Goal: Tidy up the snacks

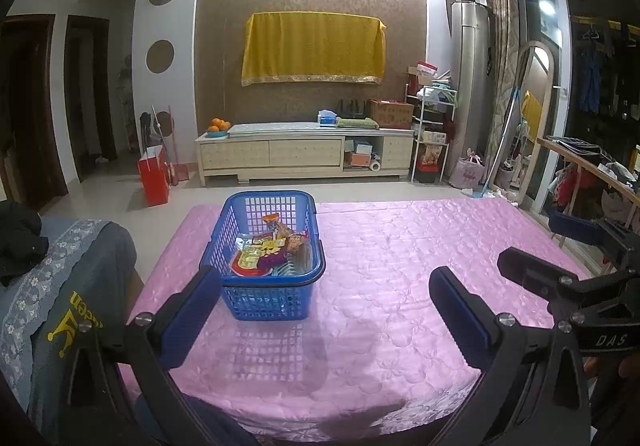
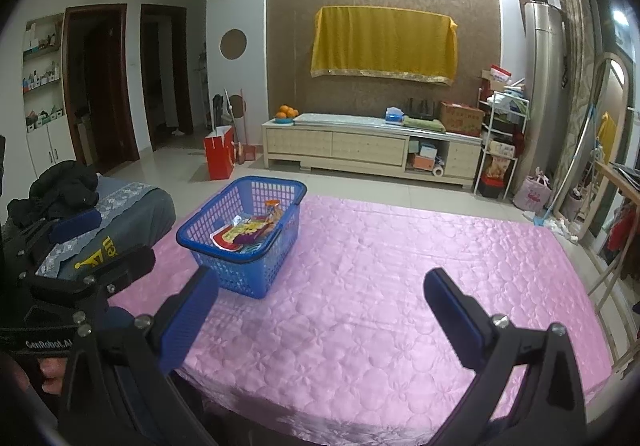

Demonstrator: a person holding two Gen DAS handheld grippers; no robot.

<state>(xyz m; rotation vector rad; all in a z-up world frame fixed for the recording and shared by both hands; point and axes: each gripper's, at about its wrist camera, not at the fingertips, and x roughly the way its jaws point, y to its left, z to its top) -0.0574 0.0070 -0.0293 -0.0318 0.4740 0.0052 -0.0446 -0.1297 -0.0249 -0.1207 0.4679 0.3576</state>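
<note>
Left gripper [image 1: 326, 302]: its two black fingers with blue pads are wide apart and hold nothing; it hangs above the near part of the table, and its left finger overlaps the near left corner of the basket in its own view.
Right gripper [image 2: 320, 306]: its fingers are also wide apart and hold nothing; it hangs above the bare cloth, to the right of the basket.
Blue plastic lattice basket [image 1: 240, 246]: it stands upright on the left half of the table, with its handles folded down on the rim.
Colourful snack packets [image 1: 266, 252]: they lie in a loose heap inside the basket; red, yellow and orange wrappers show, but the print is too small to read.
Pink quilted satin tablecloth [image 2: 400, 306]: it covers the whole table top, and the basket is on it.
Grey cushion with lace trim [image 2: 120, 214]: it is just beside the left edge of the table, and a black garment [image 2: 60, 194] lies on it.
Beige low cabinet [image 1: 304, 152]: it stands against the far wall, well apart from the table, and a plate of oranges [image 1: 219, 125] is on its left end.
Yellow cloth [image 2: 384, 44]: it hangs on the wall above the cabinet.
</note>
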